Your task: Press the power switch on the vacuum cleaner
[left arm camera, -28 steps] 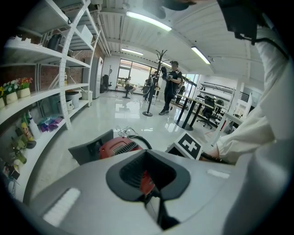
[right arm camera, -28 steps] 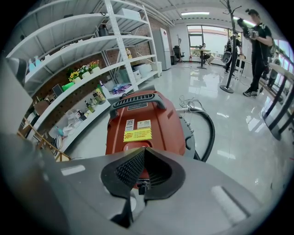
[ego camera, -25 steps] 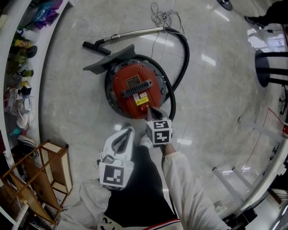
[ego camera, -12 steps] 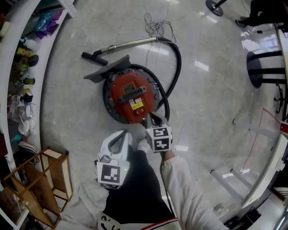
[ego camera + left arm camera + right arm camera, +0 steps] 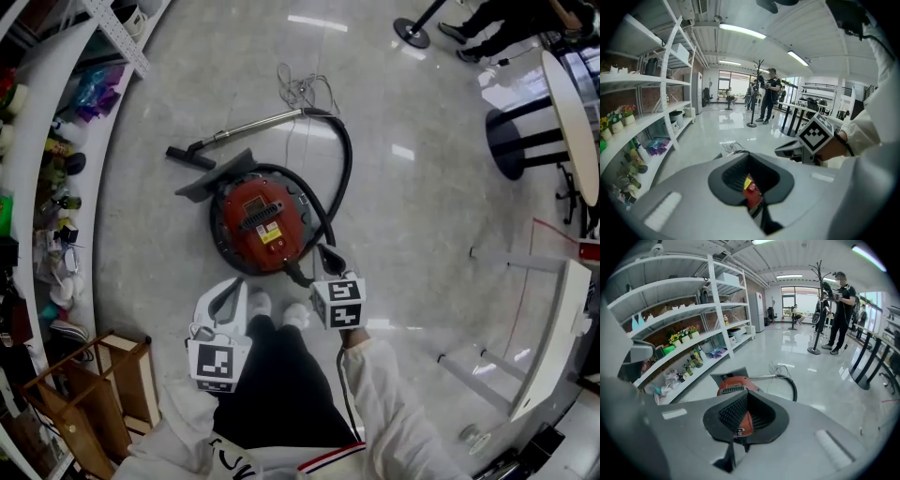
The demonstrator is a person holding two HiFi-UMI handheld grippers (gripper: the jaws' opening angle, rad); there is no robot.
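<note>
The round red vacuum cleaner [image 5: 262, 223] lies on the pale floor, its black hose [image 5: 345, 159] curving to a metal wand [image 5: 253, 124] with a black nozzle [image 5: 187, 156]. My right gripper [image 5: 322, 251] hangs shut by the vacuum's near right rim, apart from it, with nothing in its jaws. Beside my shoes, my left gripper [image 5: 241, 287] is also shut and empty. In the left gripper view the gripper [image 5: 749, 161] frames a red piece of the vacuum [image 5: 750, 191]. The right gripper [image 5: 743, 397] looks over the vacuum's red top [image 5: 733, 382].
Curved white shelves [image 5: 56, 141] with several small items line the left. A wooden rack [image 5: 108, 389] stands at the lower left. A loose cord [image 5: 302, 89] lies past the wand. A black table base [image 5: 511, 141] and a white frame [image 5: 553, 309] are at the right. People [image 5: 840, 310] stand far off.
The head view has risen and pulled back. My right gripper, which was at the vacuum's near rim, has drawn off it toward my body. The left gripper kept its place by my legs.
</note>
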